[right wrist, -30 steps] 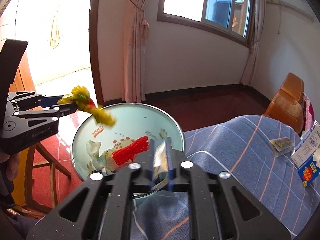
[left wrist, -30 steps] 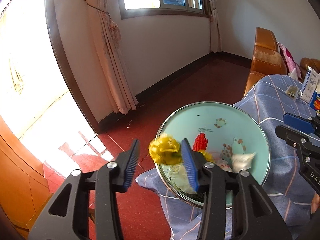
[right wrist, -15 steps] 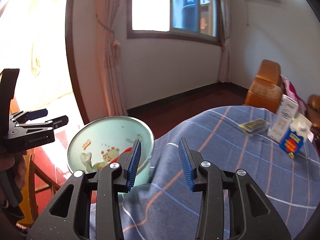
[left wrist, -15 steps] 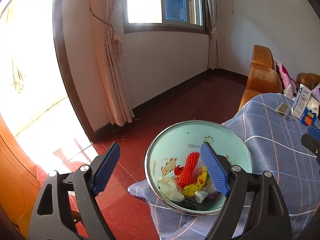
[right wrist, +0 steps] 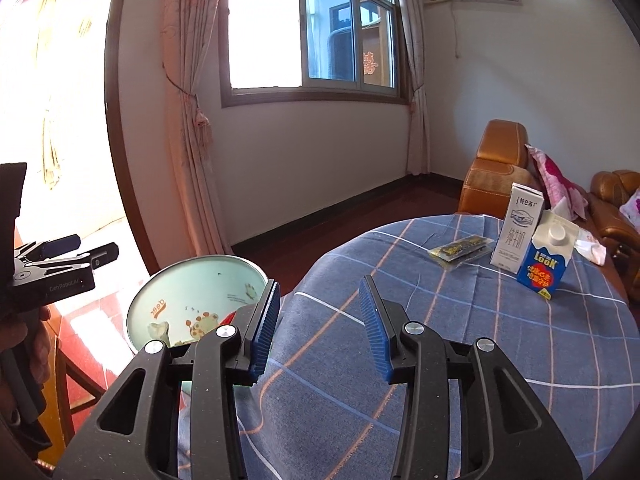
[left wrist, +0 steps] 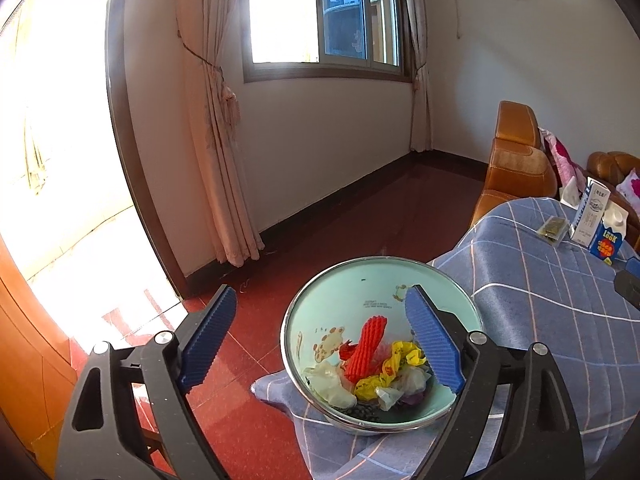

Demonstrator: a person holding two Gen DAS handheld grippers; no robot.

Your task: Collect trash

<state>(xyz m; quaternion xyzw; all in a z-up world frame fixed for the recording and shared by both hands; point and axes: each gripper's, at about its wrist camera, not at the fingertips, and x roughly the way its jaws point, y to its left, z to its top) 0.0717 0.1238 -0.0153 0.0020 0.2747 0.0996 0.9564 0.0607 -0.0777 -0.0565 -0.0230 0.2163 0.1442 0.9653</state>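
Note:
A pale green enamel bowl sits at the edge of the blue checked tablecloth. In it lie a red foam net, a yellow wrapper and crumpled white wrappers. My left gripper hovers above and in front of the bowl, its jaws wide and still opening, with nothing between them. My right gripper is open and empty over the cloth, with the bowl at its left. A flat snack packet lies further along the table.
A white milk carton and a blue carton stand beyond the packet. Orange sofas with pink cushions lie behind the table. Red floor, curtains and a window wall are to the left. A hand holds the left gripper's handle.
The yellow wrapper left my left gripper and the white scrap my right; both now lie in the bowl. Both grippers opened. The right one swung rightward over the table and the left one drew back.

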